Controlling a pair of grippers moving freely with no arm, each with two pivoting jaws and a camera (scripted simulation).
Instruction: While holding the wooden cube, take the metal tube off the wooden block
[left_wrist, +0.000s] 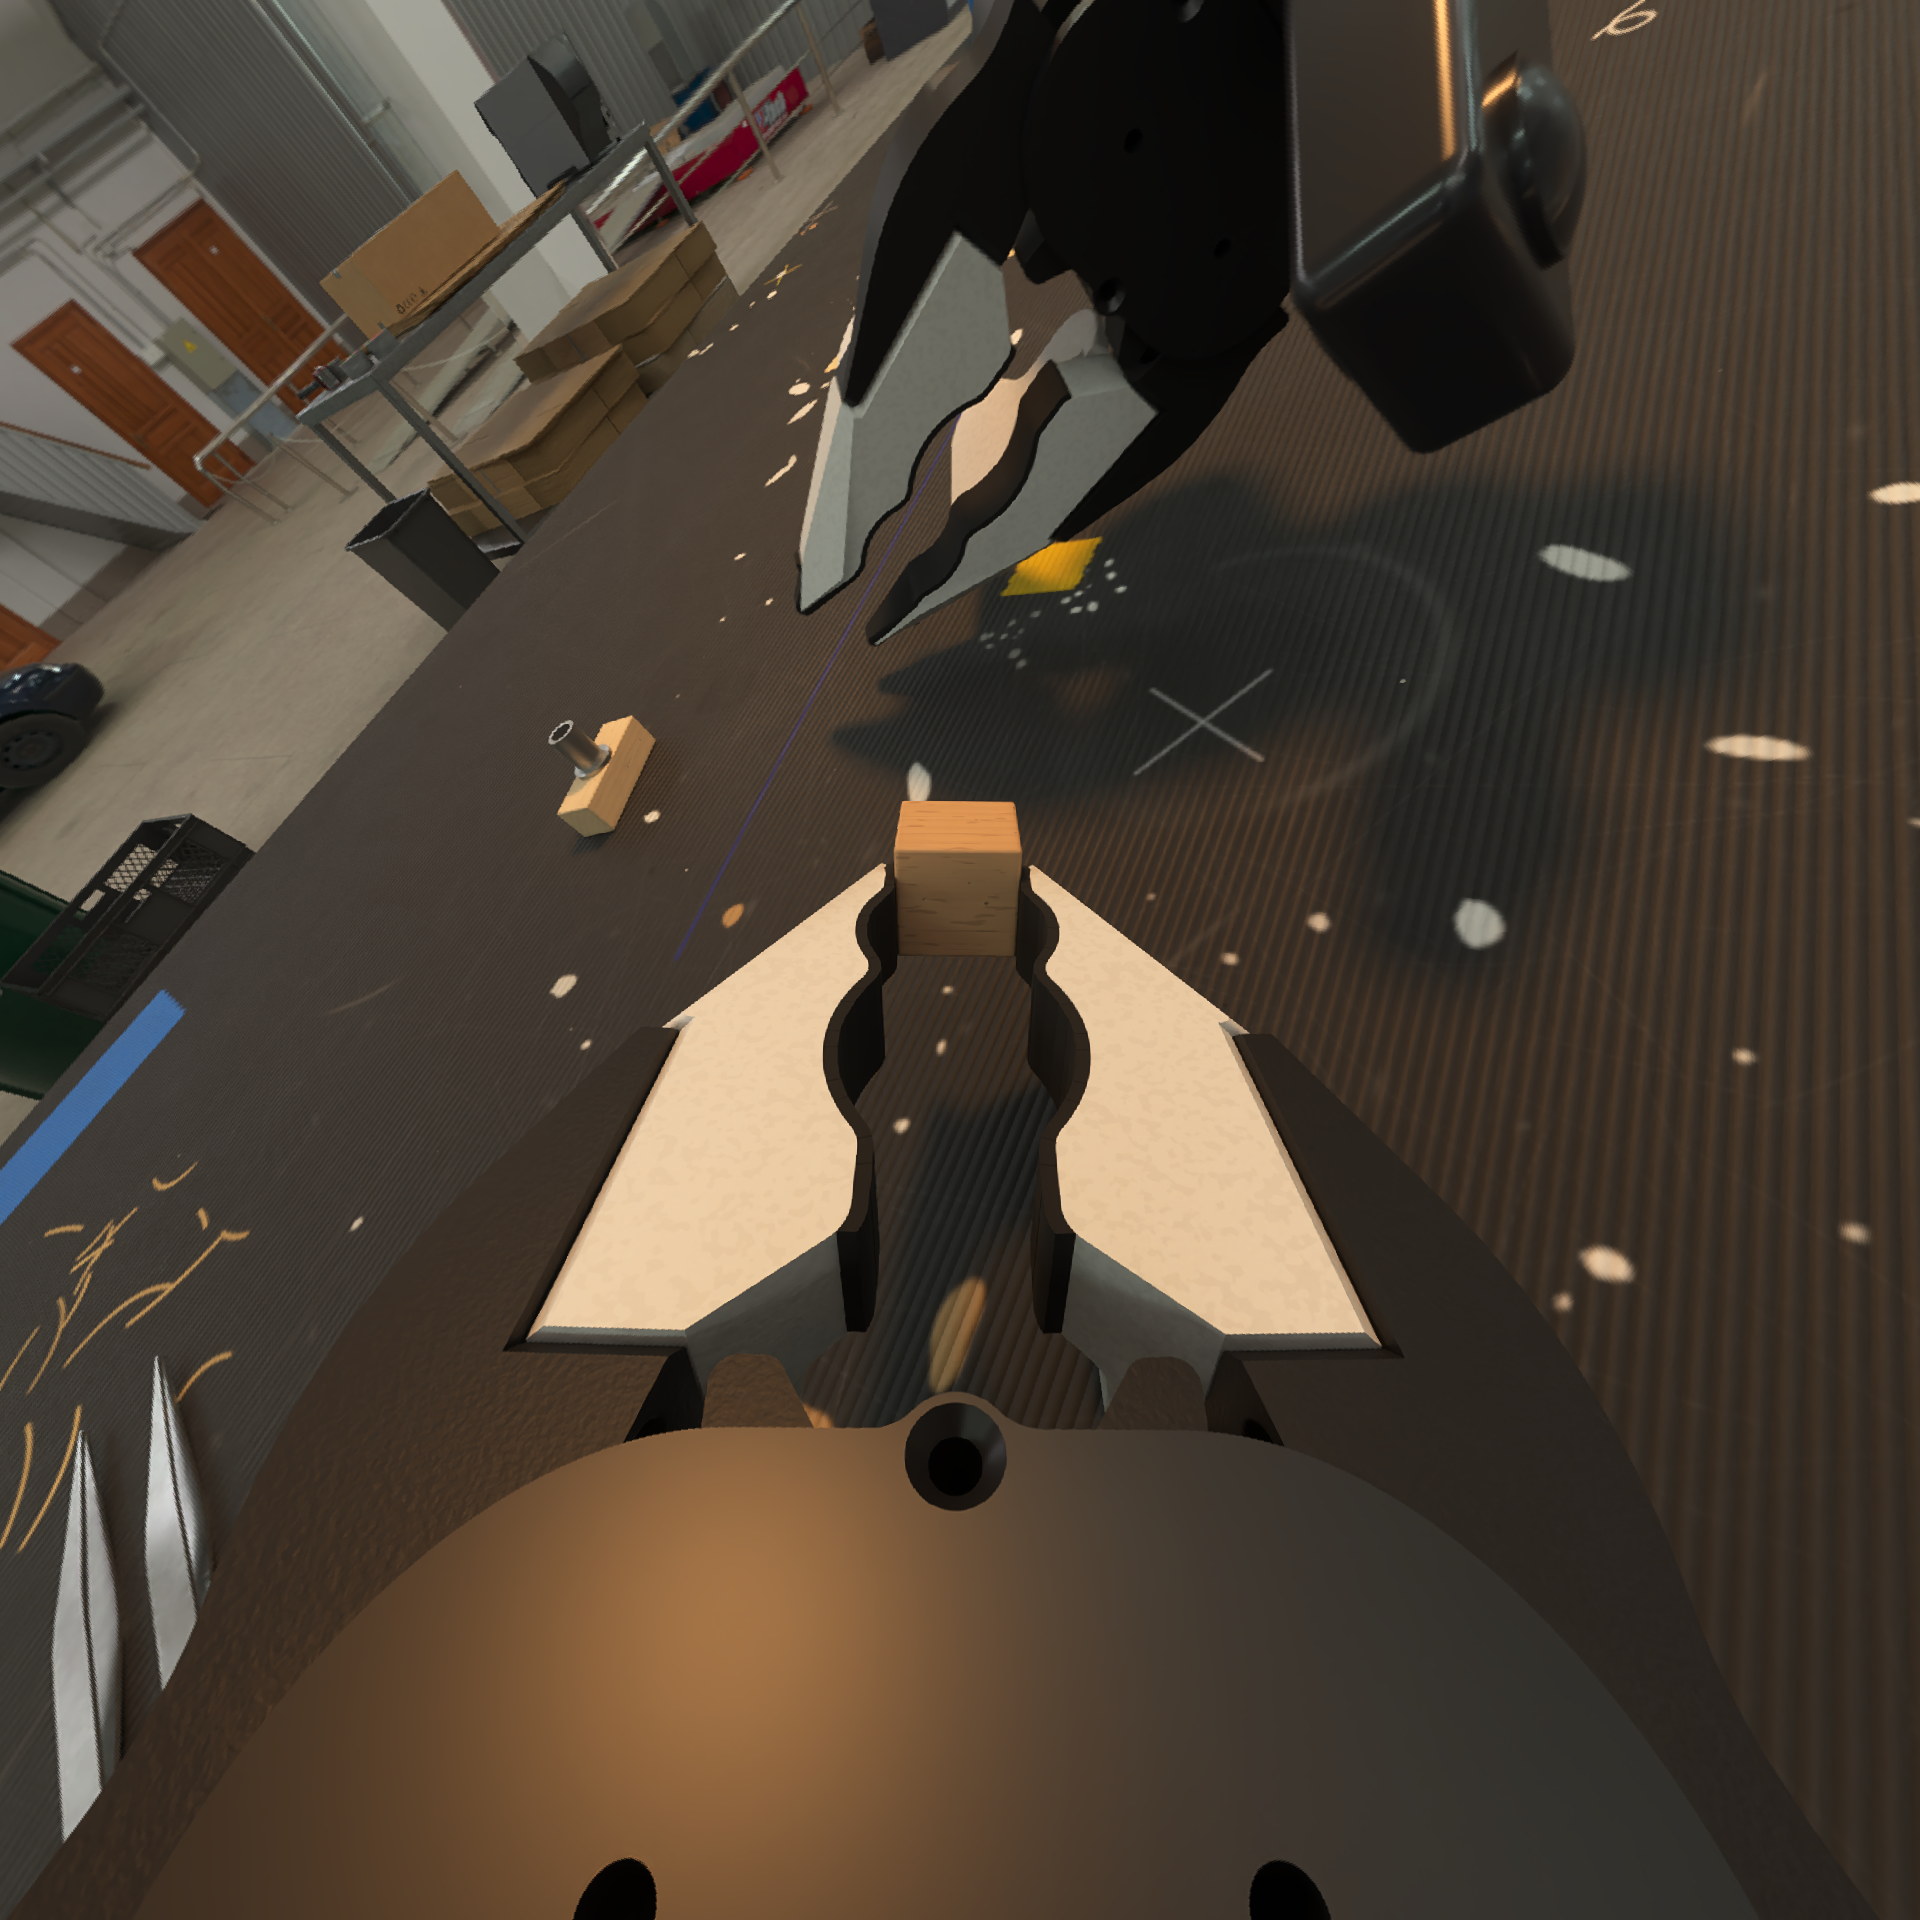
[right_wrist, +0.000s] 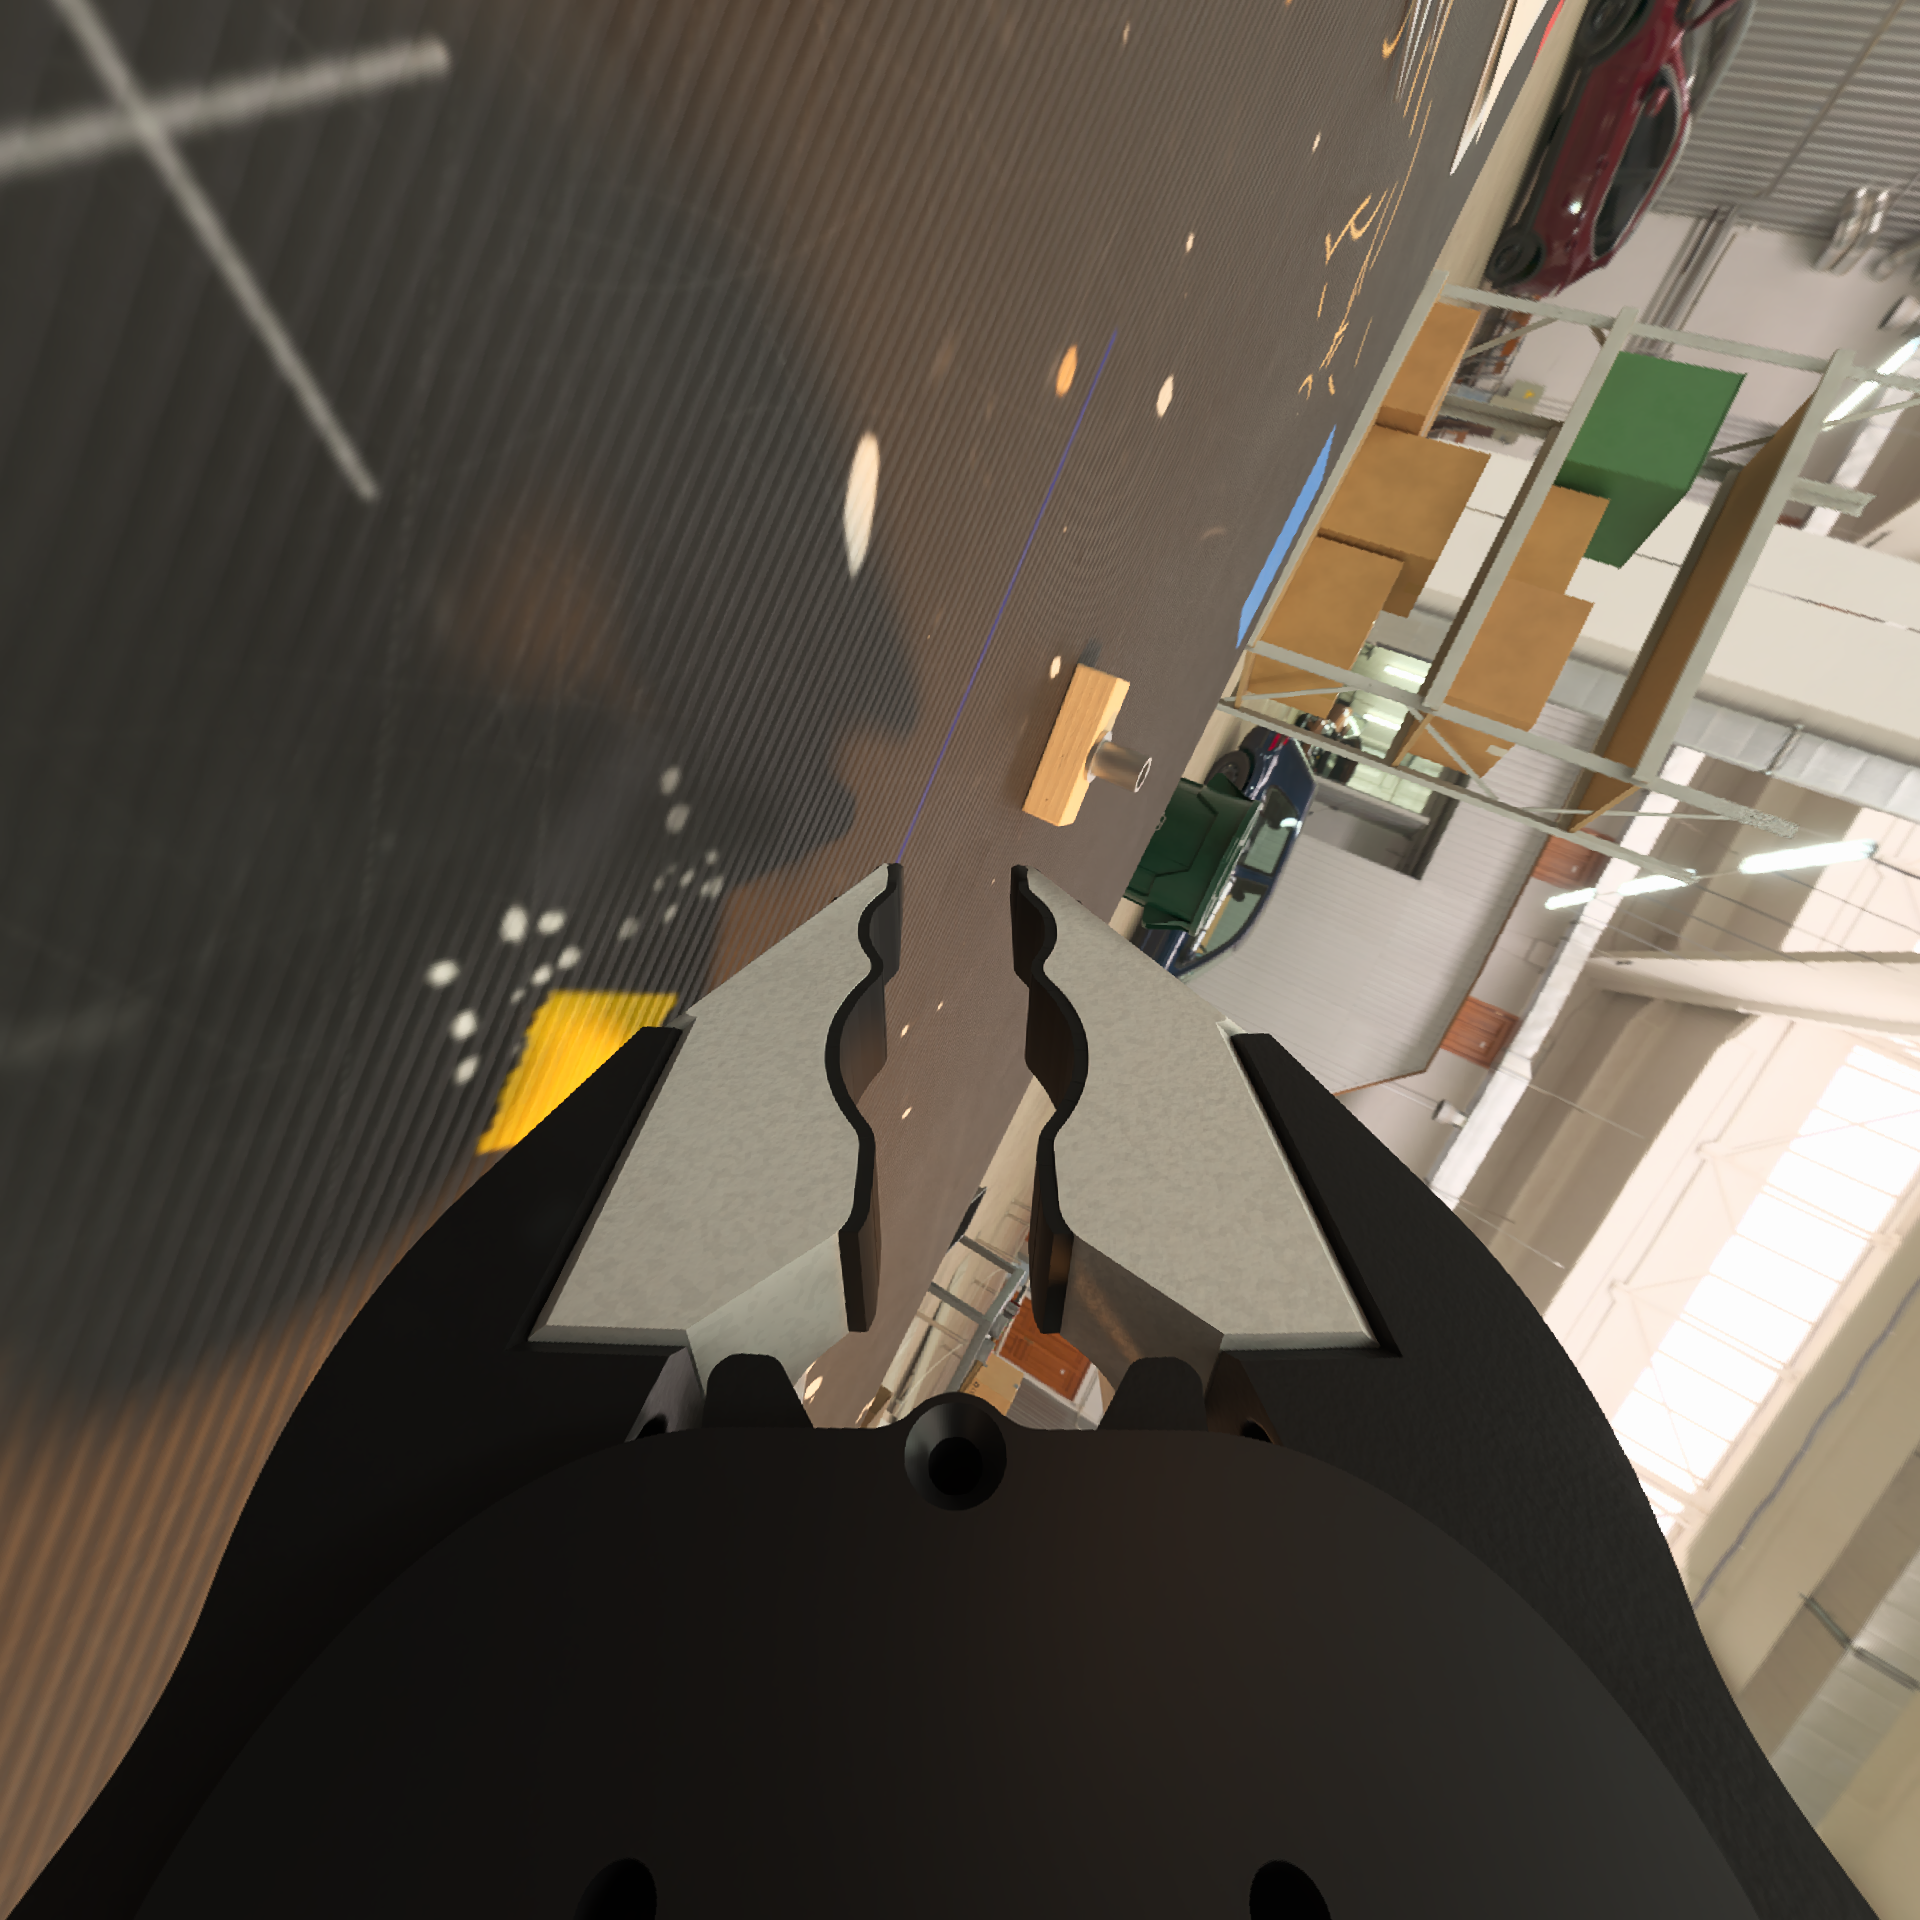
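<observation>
My left gripper (left_wrist: 956, 883) is shut on the wooden cube (left_wrist: 956, 878), held between its fingertips above the dark table. The flat wooden block (left_wrist: 608, 774) lies on the table ahead and to the left, with the short metal tube (left_wrist: 577, 746) standing out of its face. My right gripper (right_wrist: 954, 878) is open and empty, rolled sideways, hovering over the table. The block (right_wrist: 1075, 743) with the tube (right_wrist: 1122, 771) lies a little ahead of its tips and to the right. The right gripper also shows in the left wrist view (left_wrist: 842, 613), above and beyond the cube.
The dark ribbed table (left_wrist: 1455, 935) bears a yellow patch (left_wrist: 1055, 566), a white cross mark (left_wrist: 1205, 722), a thin blue line and pale spots. Its left edge (left_wrist: 416, 665) runs close to the block. Beyond it stand shelving with cardboard boxes (left_wrist: 582, 416) and a black crate (left_wrist: 135, 894).
</observation>
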